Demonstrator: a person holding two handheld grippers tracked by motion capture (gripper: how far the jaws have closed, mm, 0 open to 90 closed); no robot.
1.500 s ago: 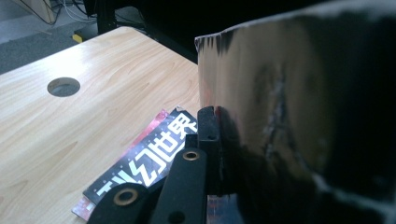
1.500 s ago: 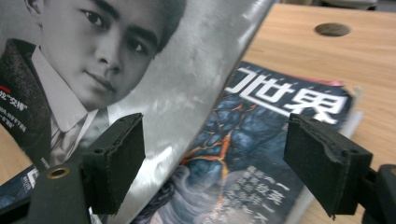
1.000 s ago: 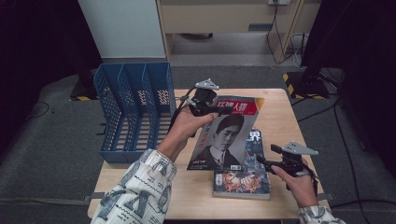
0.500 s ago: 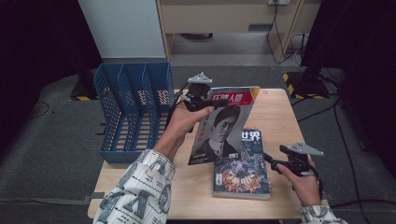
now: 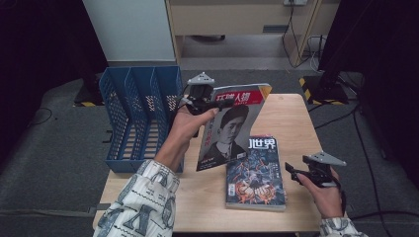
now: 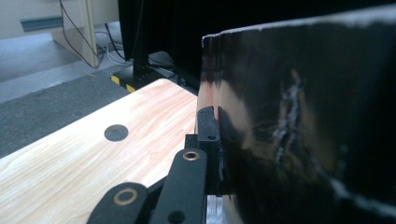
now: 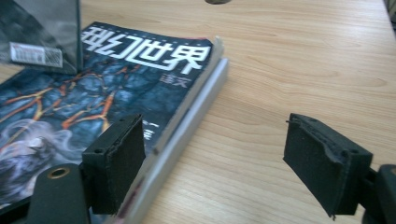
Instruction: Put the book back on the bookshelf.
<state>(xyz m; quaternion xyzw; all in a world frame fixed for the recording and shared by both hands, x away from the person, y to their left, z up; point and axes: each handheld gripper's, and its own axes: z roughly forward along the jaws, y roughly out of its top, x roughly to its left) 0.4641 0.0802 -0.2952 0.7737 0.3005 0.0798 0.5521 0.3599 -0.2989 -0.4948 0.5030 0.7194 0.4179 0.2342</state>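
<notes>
Left gripper clamps the magazine (tilted, off the table); right gripper gapes empty beside the book.

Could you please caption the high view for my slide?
Left gripper lifts portrait-cover magazine beside blue slotted plastic file rack.

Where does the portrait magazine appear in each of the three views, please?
High view: centre, portrait magazine lifted, clamped in the left gripper.
Left gripper view: dark cover at right.
Right gripper view: its corner, top left.
Shared landmark: the table.
</notes>
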